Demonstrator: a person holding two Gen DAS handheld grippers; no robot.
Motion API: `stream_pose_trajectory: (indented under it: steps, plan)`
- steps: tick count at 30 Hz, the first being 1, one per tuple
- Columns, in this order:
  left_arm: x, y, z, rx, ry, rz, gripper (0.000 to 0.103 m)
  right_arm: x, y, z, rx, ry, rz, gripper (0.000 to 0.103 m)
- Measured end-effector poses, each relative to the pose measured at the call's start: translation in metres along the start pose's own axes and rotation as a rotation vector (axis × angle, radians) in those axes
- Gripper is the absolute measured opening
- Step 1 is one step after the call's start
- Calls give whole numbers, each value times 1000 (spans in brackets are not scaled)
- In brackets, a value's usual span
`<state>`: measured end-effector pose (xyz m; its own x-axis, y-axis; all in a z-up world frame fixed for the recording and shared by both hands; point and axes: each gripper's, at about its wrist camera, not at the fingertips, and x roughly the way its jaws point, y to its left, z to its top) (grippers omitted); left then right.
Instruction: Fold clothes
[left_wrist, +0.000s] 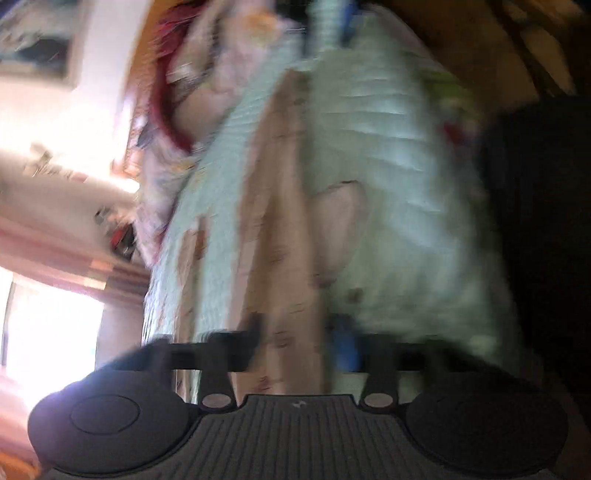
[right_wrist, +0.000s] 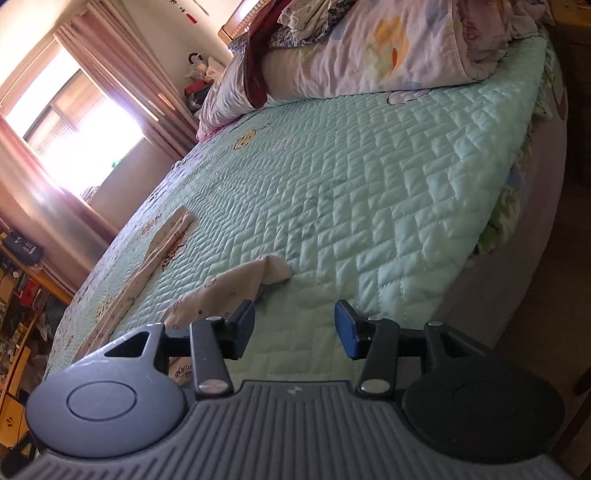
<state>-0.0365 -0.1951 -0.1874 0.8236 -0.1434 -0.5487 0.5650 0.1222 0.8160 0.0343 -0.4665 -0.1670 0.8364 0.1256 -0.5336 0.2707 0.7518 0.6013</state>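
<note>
A cream, small-print garment (right_wrist: 236, 284) lies spread on the pale green quilted bed cover (right_wrist: 369, 184), with a long strip (right_wrist: 162, 243) stretching toward the left. My right gripper (right_wrist: 294, 330) is open and empty just above the cover, its left finger beside the garment's near fold. The left wrist view is badly blurred. In it the cream garment (left_wrist: 284, 240) runs up the middle over the green cover (left_wrist: 388, 147). My left gripper (left_wrist: 295, 338) looks open with the cloth between its fingers; I cannot tell whether it touches.
A folded floral duvet (right_wrist: 388, 48) and a heap of clothes with a dark red piece (right_wrist: 258, 55) fill the head of the bed. A bright window with pink curtains (right_wrist: 74, 122) is at left. Cluttered shelves (right_wrist: 18, 288) stand lower left. The bed's edge (right_wrist: 517, 206) drops off at right.
</note>
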Motion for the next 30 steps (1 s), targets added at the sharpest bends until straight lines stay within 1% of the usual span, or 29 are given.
stream_pose_trajectory:
  steps: [1,3,5,6,7,8,9,11,13,15,17,19,21,23,24,25,26,27,28,29,30]
  plan:
    - [0,-8,2,39,3,-8,0,0,0,0,1,0,2,50]
    - [1,-19,3,86,7,36,0,-2,1,-2,-2,-4,2,51]
    - [2,-10,5,31,16,26,0,-5,3,-5,-9,-4,6,52]
    - [3,-5,6,9,17,24,3,-5,4,-6,-12,-1,11,53]
    - [3,0,7,-13,19,23,10,-5,5,-7,-15,4,16,53]
    - [3,2,7,-11,15,35,19,-5,5,-8,-15,8,20,54]
    - [2,3,6,-11,10,49,22,-5,5,-9,-11,9,25,54]
    - [4,3,6,-24,6,73,38,-6,5,-10,-2,8,31,54]
    - [6,6,7,-38,0,91,48,-6,5,-10,4,3,34,54]
    - [8,12,7,-49,-7,72,51,-5,6,-11,5,4,35,54]
    - [10,16,8,-47,-15,72,59,-4,7,-12,1,4,32,54]
    - [13,19,8,-53,-21,67,59,-5,7,-13,1,2,31,55]
    - [16,20,8,-65,-23,52,54,-5,7,-14,6,-1,30,55]
    - [19,15,8,-34,-21,61,25,-6,7,-16,8,-5,27,55]
    - [21,10,7,-6,-17,81,21,-6,8,-17,9,-6,25,55]
    - [21,5,7,10,-22,90,14,-6,8,-17,10,-6,24,56]
    - [20,1,6,25,-30,101,9,-6,8,-18,10,-6,25,56]
    - [18,-1,6,34,-33,106,7,-7,9,-20,8,-7,26,57]
    - [16,0,6,20,-36,89,4,-7,9,-21,5,-8,25,57]
    - [14,2,6,4,-39,70,4,-8,9,-22,3,-9,25,58]
    - [10,8,6,-35,-48,39,4,-8,9,-23,5,-11,27,58]
